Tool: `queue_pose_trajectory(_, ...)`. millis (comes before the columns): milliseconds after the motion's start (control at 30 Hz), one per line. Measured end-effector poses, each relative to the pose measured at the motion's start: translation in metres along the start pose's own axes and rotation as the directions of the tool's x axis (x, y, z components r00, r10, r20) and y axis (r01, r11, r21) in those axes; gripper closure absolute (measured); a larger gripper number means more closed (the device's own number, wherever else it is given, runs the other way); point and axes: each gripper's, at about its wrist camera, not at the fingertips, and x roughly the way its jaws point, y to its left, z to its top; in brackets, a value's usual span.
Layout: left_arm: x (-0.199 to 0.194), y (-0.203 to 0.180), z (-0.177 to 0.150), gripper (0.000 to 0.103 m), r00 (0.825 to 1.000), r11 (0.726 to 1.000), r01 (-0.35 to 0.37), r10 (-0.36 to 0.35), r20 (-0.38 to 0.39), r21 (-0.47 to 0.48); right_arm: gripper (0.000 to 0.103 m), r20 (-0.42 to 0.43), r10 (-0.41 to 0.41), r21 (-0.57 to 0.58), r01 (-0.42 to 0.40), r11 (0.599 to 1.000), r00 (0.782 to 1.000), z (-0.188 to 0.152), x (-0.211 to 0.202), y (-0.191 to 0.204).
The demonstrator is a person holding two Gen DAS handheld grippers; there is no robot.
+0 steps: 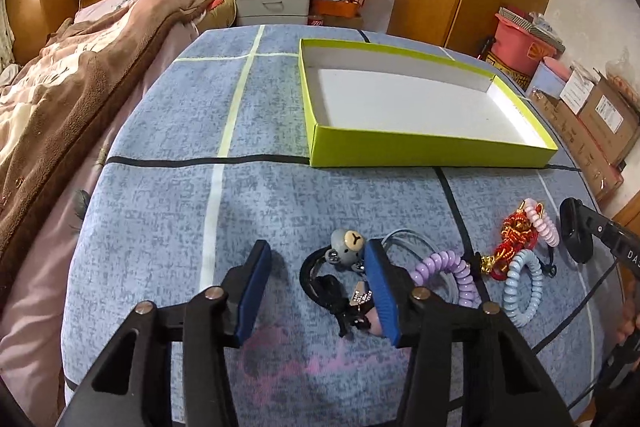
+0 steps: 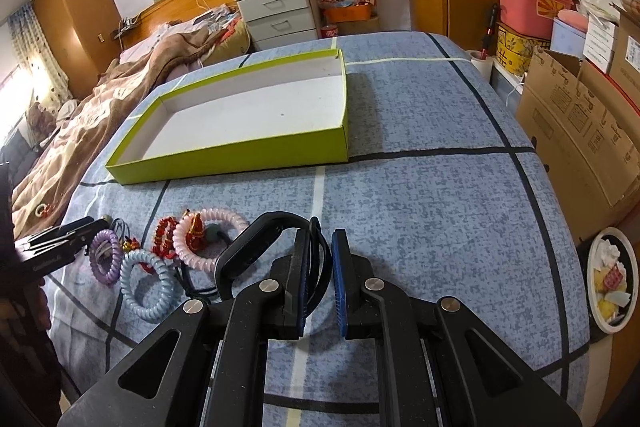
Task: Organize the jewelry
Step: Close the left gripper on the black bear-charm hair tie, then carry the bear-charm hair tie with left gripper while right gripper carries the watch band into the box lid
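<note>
Jewelry lies in a loose cluster on the blue checked bedspread, all of it on the near side of the green box, which sits open with a white floor and nothing visible inside. Nearest the box's near wall is a pink coil bracelet, touching a red and gold charm. Nearer the camera than these lie a pale blue coil bracelet and a purple coil bracelet, side by side.

The left tool hovers low over the end of the cluster, on the near side of the box, its blue pads standing fairly wide with nothing pressed between them. A grey bear charm and a black ring with a small sparkly pendant lie on the bedspread between those pads, close to the right-hand one.

The right tool is narrow, its pads clamped on a black band that loops out to the left from the grip, held just beside the pink coil and on the near side of the box.
</note>
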Motion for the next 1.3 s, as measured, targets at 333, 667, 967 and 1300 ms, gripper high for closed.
queue_pose_trajectory(333, 0.006, 0.005, 0.009, 0.078, 0.998, 0.997, 0.069, -0.069, -0.005, -0.029, 0.092, 0.003, -0.005, 0.006, 0.005, 1.000, 1.000, 0.003, 0.001, 0.002)
queue_pose_trajectory(667, 0.009, -0.003, 0.013, 0.079, 0.999, 0.999, 0.044, -0.044, -0.012, 0.016, 0.092, 0.001, -0.007, 0.011, 0.007, 1.000, 1.000, 0.003, 0.002, 0.001)
queue_pose_trajectory(967, -0.001, -0.001, 0.012, 0.095, 0.999, 0.999, 0.041, -0.041, 0.015, 0.008, 0.092, 0.015, -0.004, 0.012, 0.004, 1.000, 1.000, 0.005, -0.004, 0.000)
queue_pose_trajectory(1300, -0.018, 0.003, 0.019, 0.096, 0.996, 0.997, 0.071, -0.070, 0.061, -0.011, 0.092, 0.053, 0.001, 0.008, -0.001, 1.000, 0.999, 0.012, -0.018, 0.002)
